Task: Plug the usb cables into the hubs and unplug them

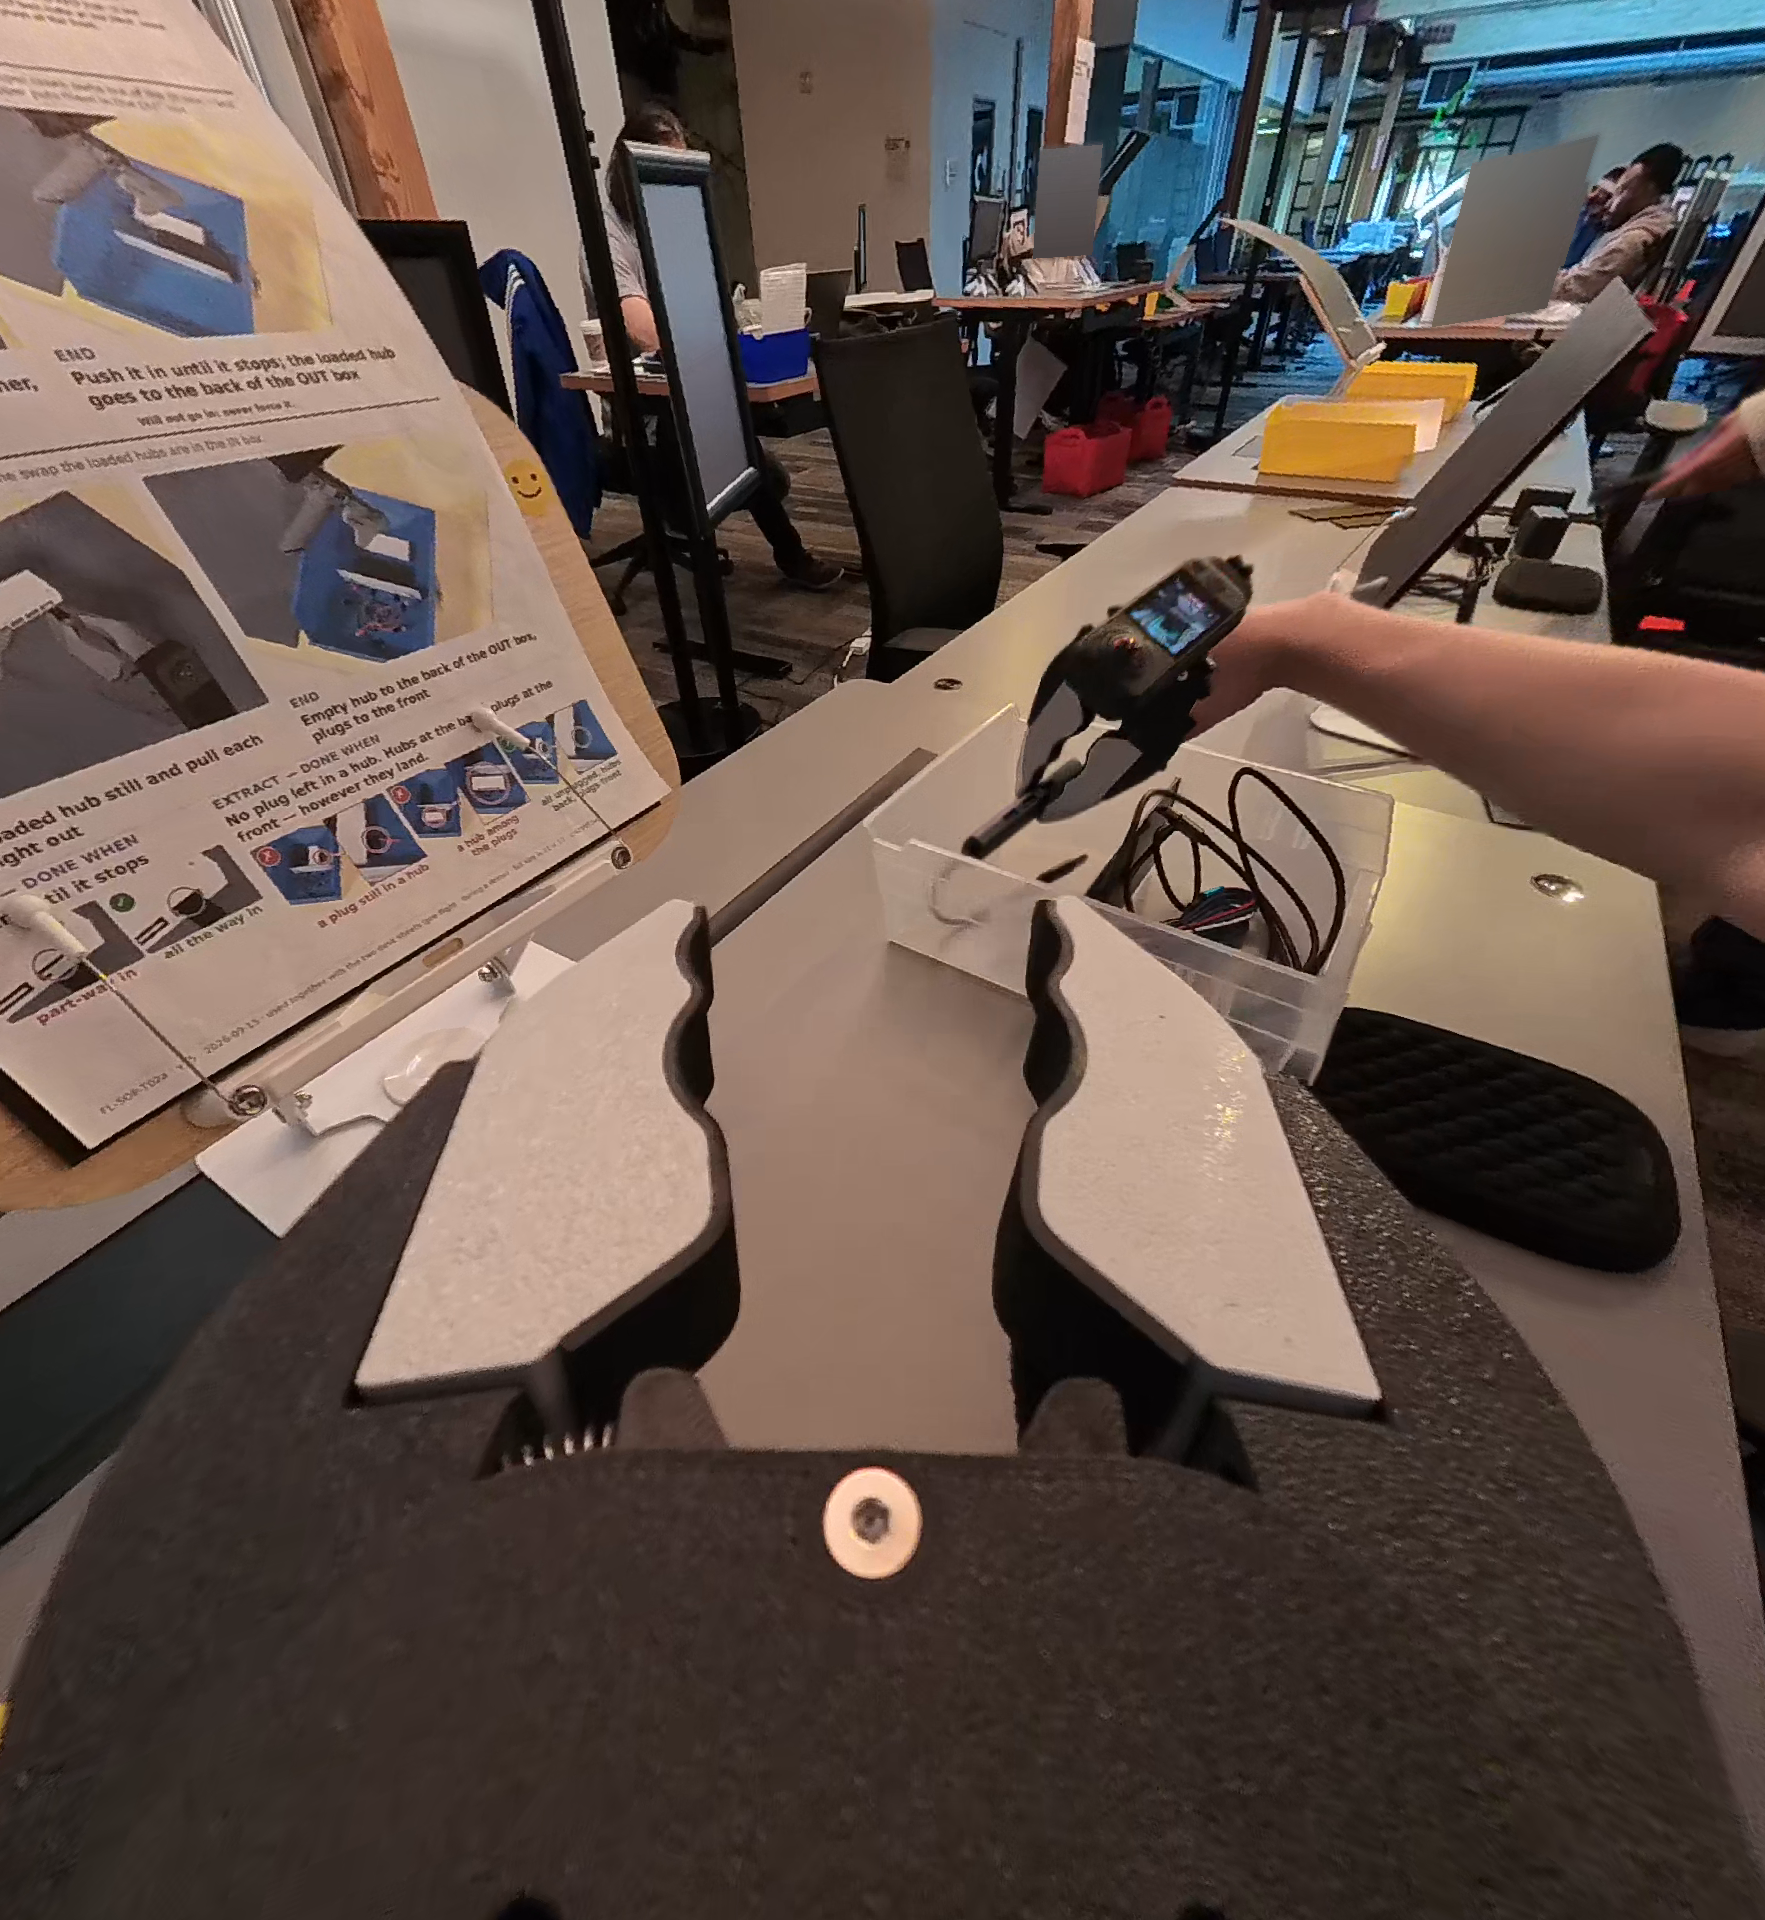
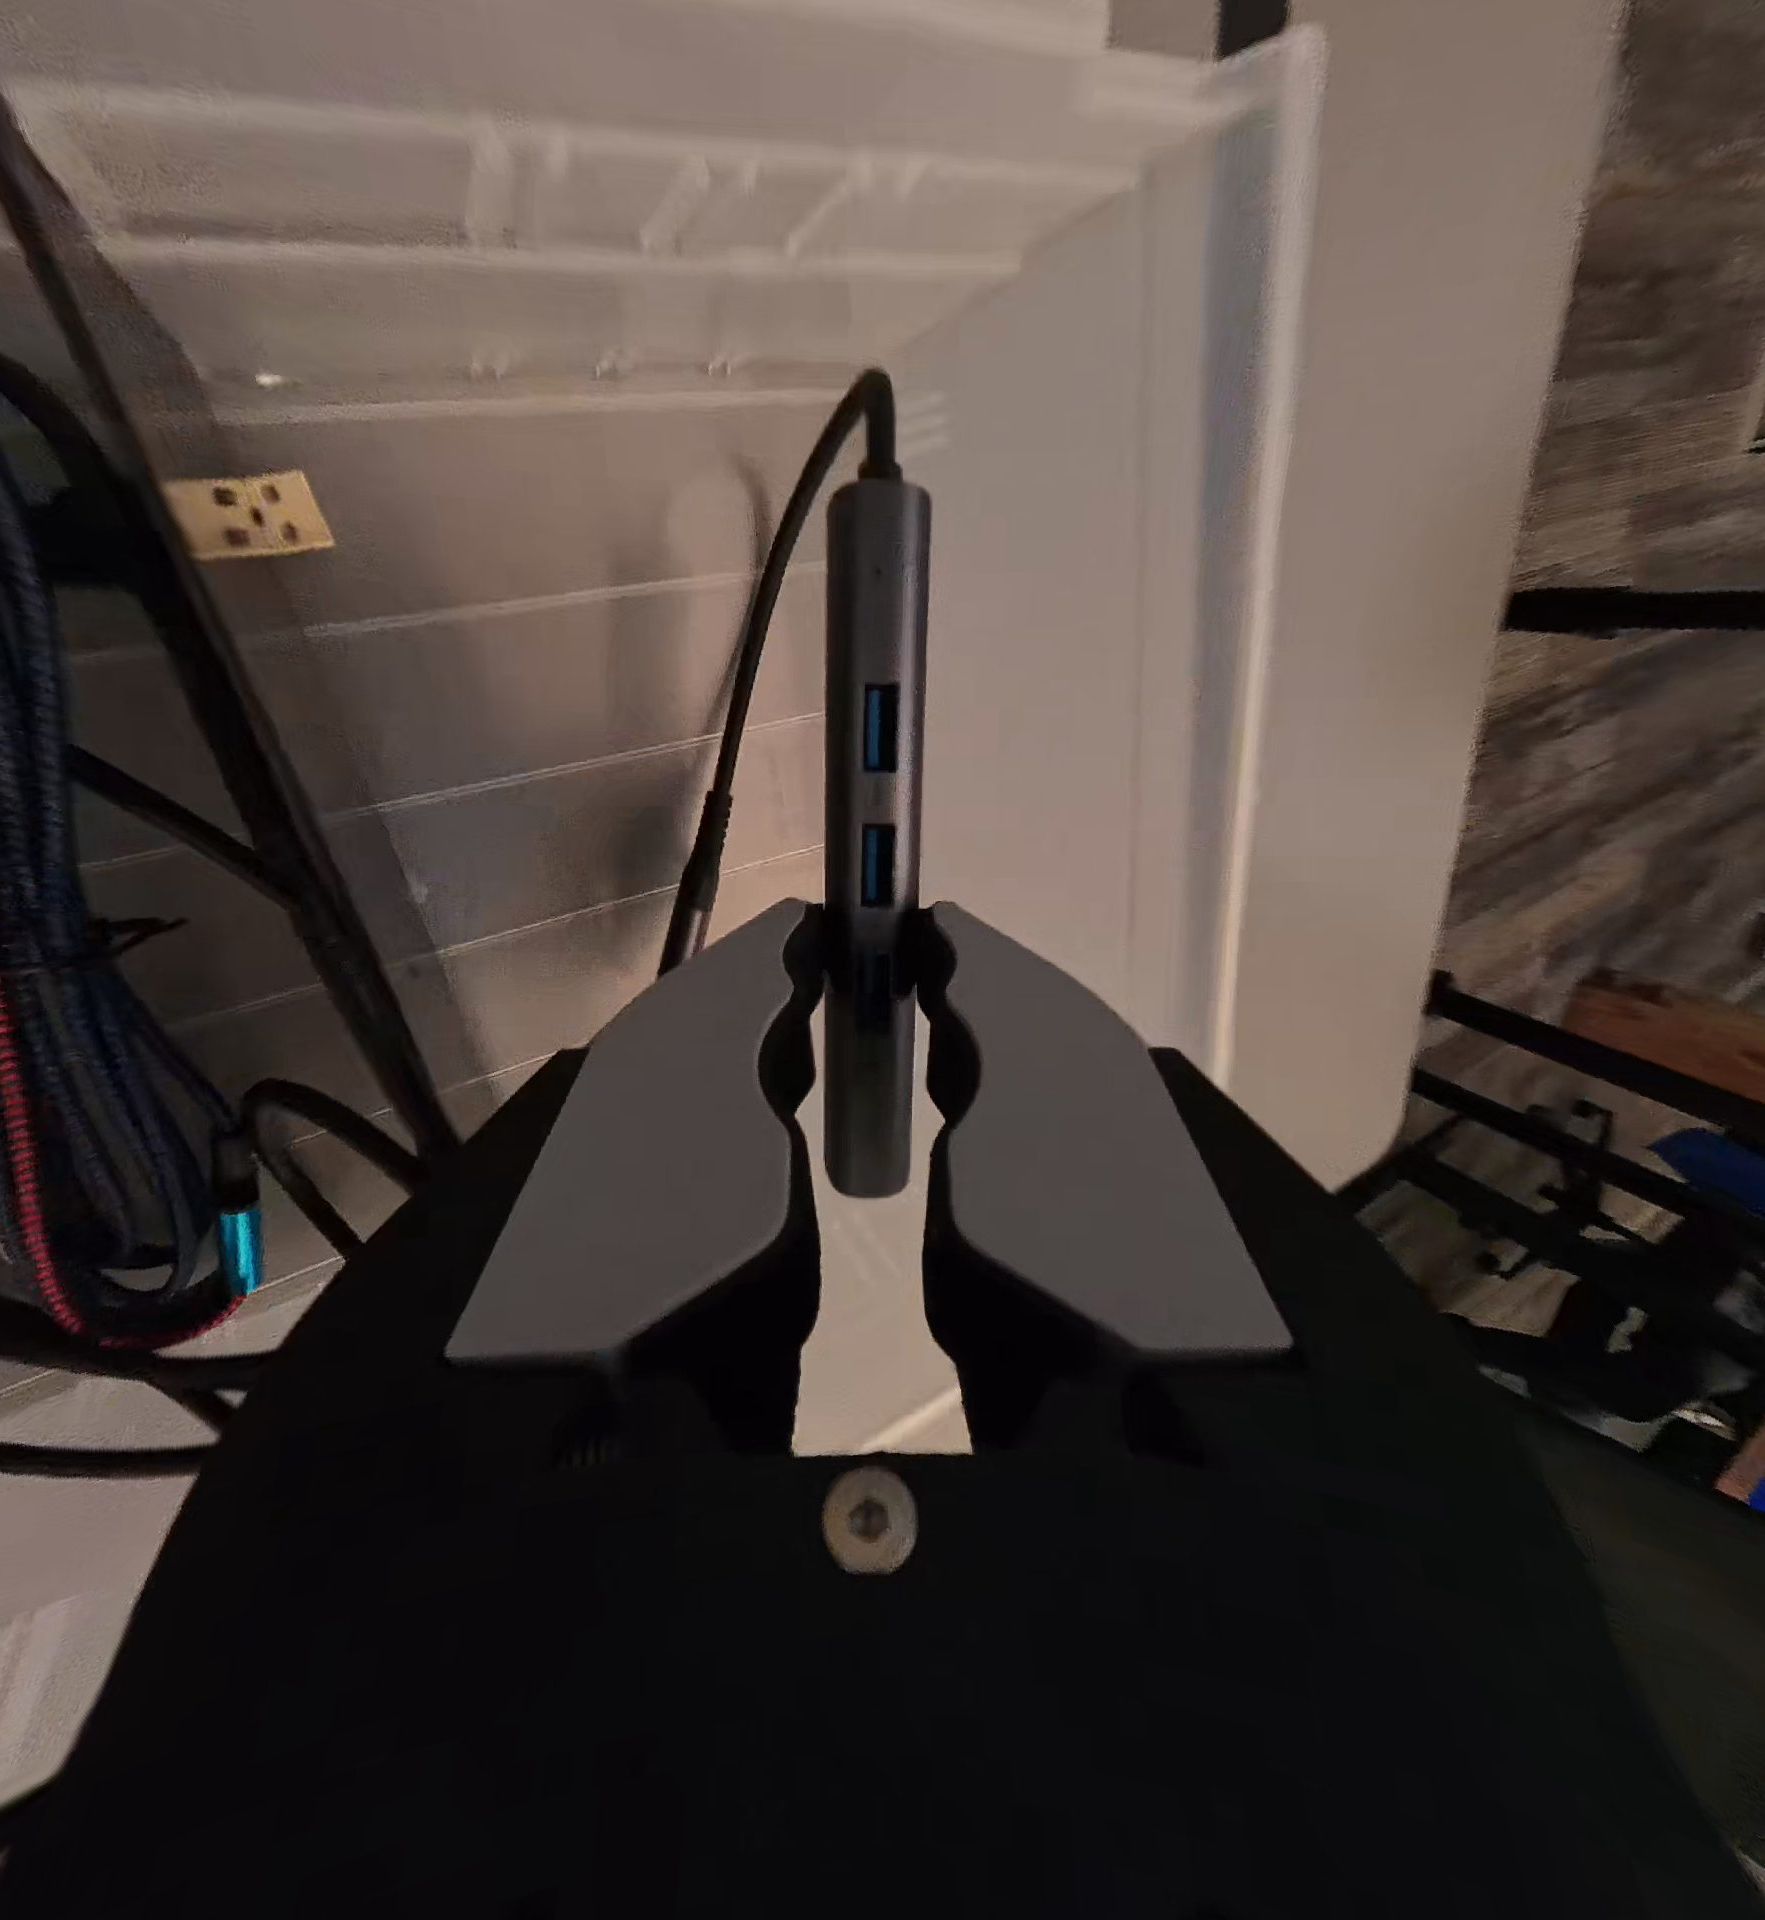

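Note:
My left gripper (image 1: 873, 935) is open and empty, its jaws wide apart over the grey table (image 1: 857, 1195). My right gripper (image 2: 873, 920) is shut on a slim grey USB hub (image 2: 878, 623) with blue ports; the hub's black lead (image 2: 753, 665) loops off its far end. In the left wrist view the right gripper (image 1: 1065, 774) holds the hub (image 1: 1008, 821) above a clear plastic bin (image 1: 961, 883). Bundled braided USB cables (image 2: 5, 935) with a blue plug (image 2: 239, 1247) lie in the bin, and they also show in the left wrist view (image 1: 1242, 873).
An instruction sheet on a stand (image 1: 234, 623) is close on the left. A black padded rest (image 1: 1491, 1132) lies right of the bin. A forearm (image 1: 1532, 727) reaches across from the right. Yellow bins (image 1: 1335, 436), a black chair (image 1: 909, 488) and seated people are farther back. The grippers' ends are close to 45 cm from one another.

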A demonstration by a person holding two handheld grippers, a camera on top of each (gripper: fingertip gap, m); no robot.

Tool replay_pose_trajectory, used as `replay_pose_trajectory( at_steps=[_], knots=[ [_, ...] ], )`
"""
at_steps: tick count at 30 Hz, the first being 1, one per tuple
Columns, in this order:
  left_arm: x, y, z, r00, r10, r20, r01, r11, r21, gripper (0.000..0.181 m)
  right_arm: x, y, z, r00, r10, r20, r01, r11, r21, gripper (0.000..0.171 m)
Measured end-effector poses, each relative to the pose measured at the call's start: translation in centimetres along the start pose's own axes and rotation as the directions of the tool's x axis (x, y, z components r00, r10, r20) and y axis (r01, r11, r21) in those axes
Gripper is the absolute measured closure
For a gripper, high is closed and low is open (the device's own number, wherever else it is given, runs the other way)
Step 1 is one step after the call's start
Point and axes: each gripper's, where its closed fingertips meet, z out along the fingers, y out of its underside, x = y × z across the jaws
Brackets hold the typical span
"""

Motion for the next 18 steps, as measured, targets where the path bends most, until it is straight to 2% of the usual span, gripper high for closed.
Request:
replay_pose_trajectory(
  at_steps=[6, 9, 12, 14, 16, 18],
  knots=[
    [-1.1, 1.1, 0.8, 0.999, -0.036, 0.008, 0.036, 0.999, -0.030, 0.121, -0.4, 1.8, 2.4, 0.997, 0.057, 0.048, -0.055, 0.998, -0.040, 0.147],
    [-1.9, 0.8, 0.2, 0.999, -0.038, 0.031, 0.038, 0.999, -0.015, 0.120, -0.3, 2.2, 1.2, 0.998, 0.042, 0.053, -0.039, 0.997, -0.062, 0.147],
    [-2.5, -0.2, -1.2, 0.998, -0.034, 0.062, 0.033, 0.999, 0.016, 0.120, 0.7, 1.4, -1.8, 1.000, 0.014, 0.008, -0.013, 0.998, -0.065, 0.147],
    [-3.2, -1.1, -2.9, 0.994, -0.027, 0.106, 0.021, 0.998, 0.051, 0.120, 2.1, -1.6, -5.1, 0.996, 0.002, -0.095, -0.001, 1.000, 0.012, 0.147],
    [-4.1, -2.2, -5.0, 0.986, -0.018, 0.165, 0.004, 0.996, 0.086, 0.120, 3.5, -7.1, -9.9, 0.967, 0.056, -0.249, -0.001, 0.976, 0.218, 0.147],
    [-4.8, -3.2, -7.5, 0.973, -0.016, 0.231, -0.013, 0.992, 0.122, 0.120, 3.3, -12.9, -15.3, 0.928, 0.155, -0.339, 0.017, 0.891, 0.455, 0.148]
  ],
)
